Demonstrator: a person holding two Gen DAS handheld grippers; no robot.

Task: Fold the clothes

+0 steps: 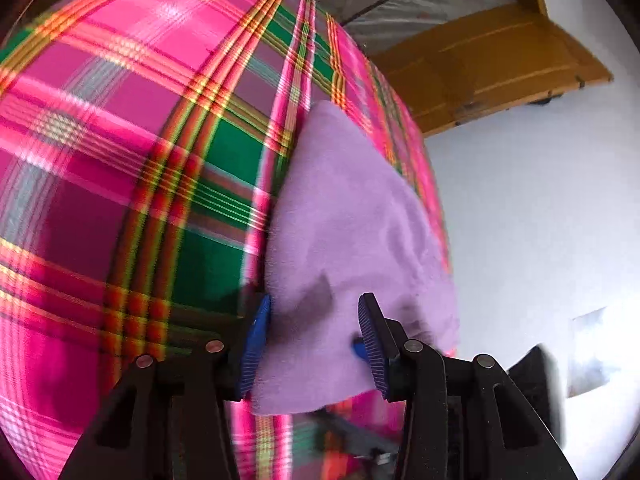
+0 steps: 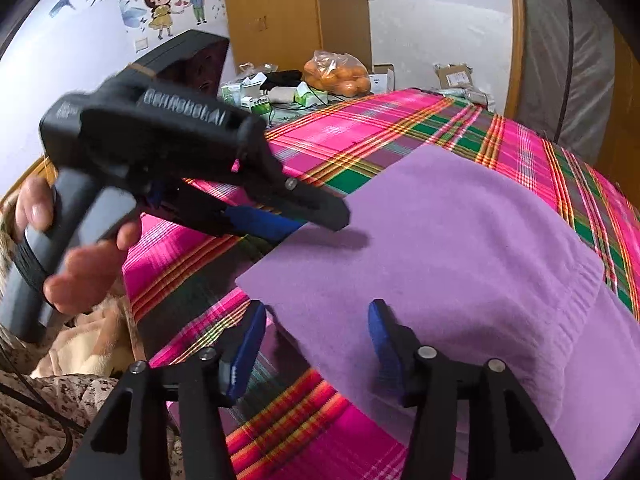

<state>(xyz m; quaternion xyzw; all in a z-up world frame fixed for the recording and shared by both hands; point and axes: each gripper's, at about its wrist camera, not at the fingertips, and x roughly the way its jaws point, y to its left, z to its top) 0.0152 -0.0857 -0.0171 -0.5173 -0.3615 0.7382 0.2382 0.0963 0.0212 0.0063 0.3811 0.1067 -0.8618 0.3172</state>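
A folded purple garment (image 1: 352,208) lies on a pink, green and orange plaid bedcover (image 1: 120,140). My left gripper (image 1: 314,340) is open, its blue pads (image 1: 256,340) standing either side of the garment's near end without pinching it. In the right wrist view the garment (image 2: 460,248) lies flat on the bedcover (image 2: 380,136). The left gripper (image 2: 324,220), held by a person's hand (image 2: 80,268), hovers over the garment's far left corner. My right gripper (image 2: 316,344) is open over the near edge, with one fingertip (image 2: 382,332) above the cloth and the other beside it.
Beyond the bed's far edge are a bag of oranges (image 2: 338,74), small boxes and packets, and a wooden cabinet (image 2: 280,12). A beige blanket (image 2: 92,344) lies at the lower left. A wooden door (image 1: 480,68) and white floor lie past the bed's edge.
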